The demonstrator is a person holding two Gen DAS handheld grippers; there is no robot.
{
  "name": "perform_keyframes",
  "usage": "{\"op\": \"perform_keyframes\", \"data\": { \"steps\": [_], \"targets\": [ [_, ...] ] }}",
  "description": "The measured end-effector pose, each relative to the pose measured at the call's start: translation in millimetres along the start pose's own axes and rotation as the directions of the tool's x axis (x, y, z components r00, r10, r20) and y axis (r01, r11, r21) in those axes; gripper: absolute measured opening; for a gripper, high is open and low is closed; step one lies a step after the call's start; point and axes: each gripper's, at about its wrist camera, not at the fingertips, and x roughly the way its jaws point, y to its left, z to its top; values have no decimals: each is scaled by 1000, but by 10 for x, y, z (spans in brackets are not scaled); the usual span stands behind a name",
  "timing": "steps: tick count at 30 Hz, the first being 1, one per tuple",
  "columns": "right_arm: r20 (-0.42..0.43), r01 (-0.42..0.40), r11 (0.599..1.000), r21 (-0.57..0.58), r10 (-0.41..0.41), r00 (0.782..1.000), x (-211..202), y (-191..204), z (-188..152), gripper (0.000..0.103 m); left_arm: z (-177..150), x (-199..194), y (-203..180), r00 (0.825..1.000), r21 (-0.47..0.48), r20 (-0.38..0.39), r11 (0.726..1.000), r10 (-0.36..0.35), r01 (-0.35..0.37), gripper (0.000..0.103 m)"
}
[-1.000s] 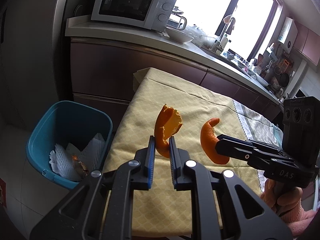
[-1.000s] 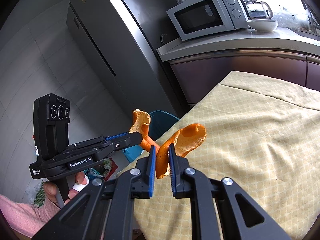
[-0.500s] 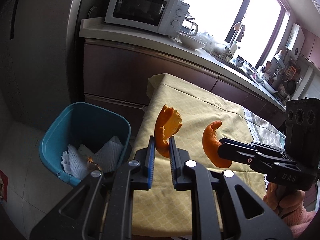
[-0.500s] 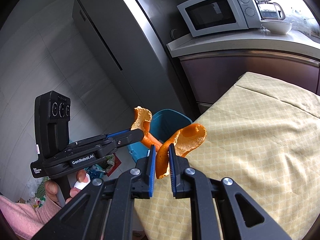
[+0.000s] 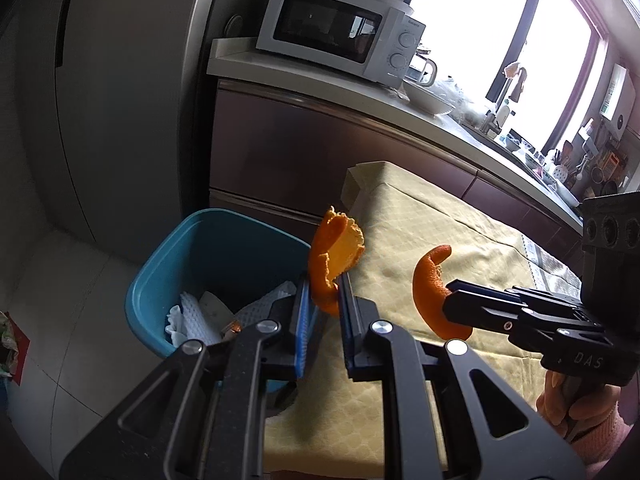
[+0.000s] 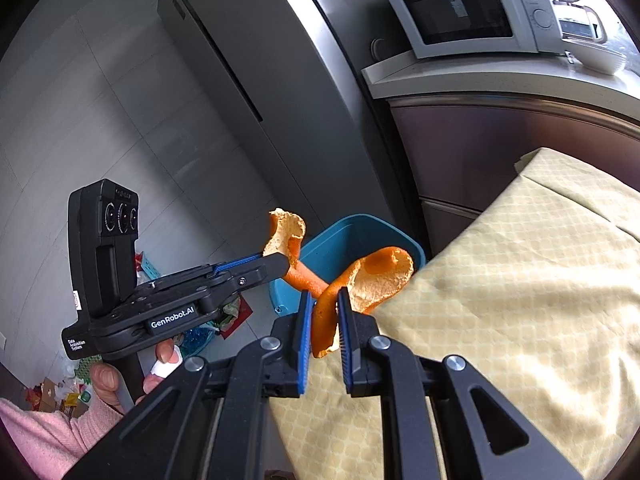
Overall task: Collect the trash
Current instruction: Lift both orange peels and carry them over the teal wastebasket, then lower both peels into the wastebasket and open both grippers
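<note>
Both grippers have peel right now. The left gripper (image 5: pixel 323 300) is clamped on a ragged, curled piece of orange peel (image 5: pixel 334 256), which hangs at the near rim of the teal plastic trash bin (image 5: pixel 168 280) (crumpled white paper towels (image 5: pixel 192 316) already sit inside). The right gripper (image 6: pixel 324 308) pinches a second curved strip of orange peel (image 6: pixel 372 280), over the edge of the table's yellow quilted tablecloth (image 6: pixel 520 300) just beside the bin. A white microwave (image 5: pixel 336 32) sits on the counter behind.
</note>
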Motion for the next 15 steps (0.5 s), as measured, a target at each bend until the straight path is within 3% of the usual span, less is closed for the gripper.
{"op": "perform_keyframes", "data": {
  "steps": [15],
  "targets": [
    [-57, -24, 1000, -11, 23, 998, 469, 94, 201, 12, 12, 105, 268, 998, -33, -16, 998, 58, -59, 14]
  ]
}}
